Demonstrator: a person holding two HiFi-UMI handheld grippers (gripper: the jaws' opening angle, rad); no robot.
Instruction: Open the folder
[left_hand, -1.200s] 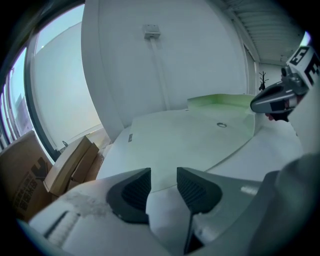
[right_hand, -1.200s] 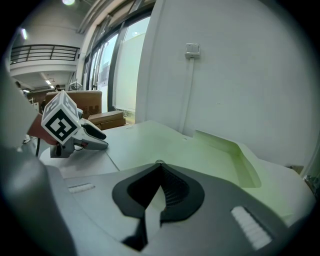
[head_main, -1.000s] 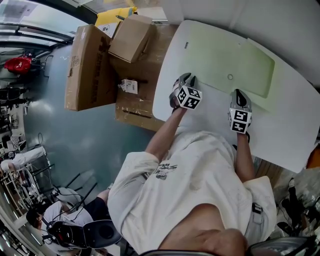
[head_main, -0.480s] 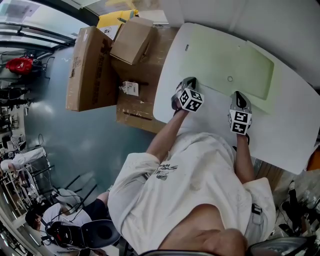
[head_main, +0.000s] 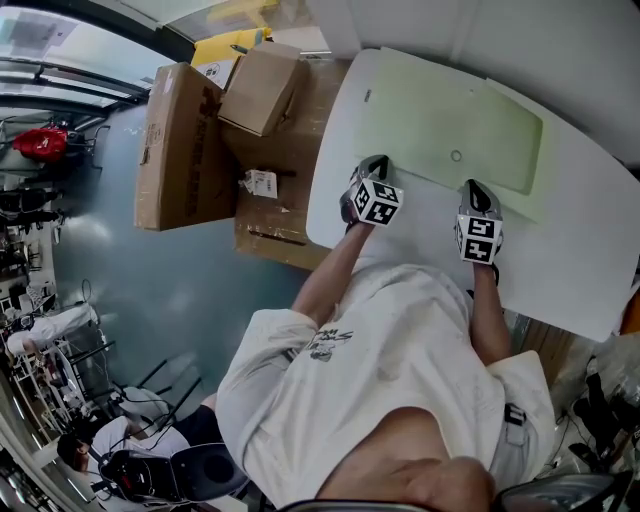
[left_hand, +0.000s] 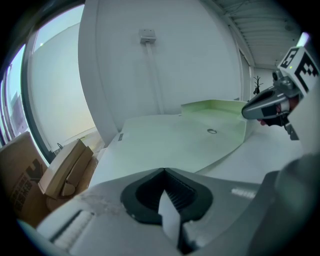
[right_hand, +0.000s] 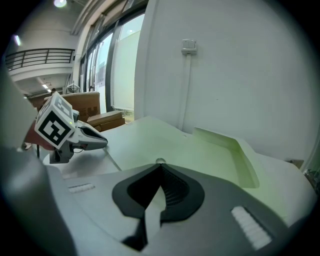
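Note:
A pale green folder (head_main: 450, 120) lies closed and flat on the white table (head_main: 570, 260), with a small round snap (head_main: 456, 155) near its front edge. My left gripper (head_main: 378, 161) is shut, and its tips rest at the folder's near left edge. Nothing shows pinched between them in the left gripper view (left_hand: 163, 170). My right gripper (head_main: 474, 186) is shut too, its tips (right_hand: 160, 166) just short of the snap (right_hand: 160, 161) at the front edge. Each gripper shows in the other's view: the right gripper (left_hand: 246, 113) and the left gripper (right_hand: 103, 142).
Several cardboard boxes (head_main: 180, 140) are stacked on the floor just left of the table, one smaller box (head_main: 262, 85) on top. A white wall with a socket box (left_hand: 147, 35) rises behind the table. Seated people and chairs are at the lower left (head_main: 90, 450).
The left gripper's jaws have closed at the folder's near edge. Both hands stay almost where they were, and the folder has not moved.

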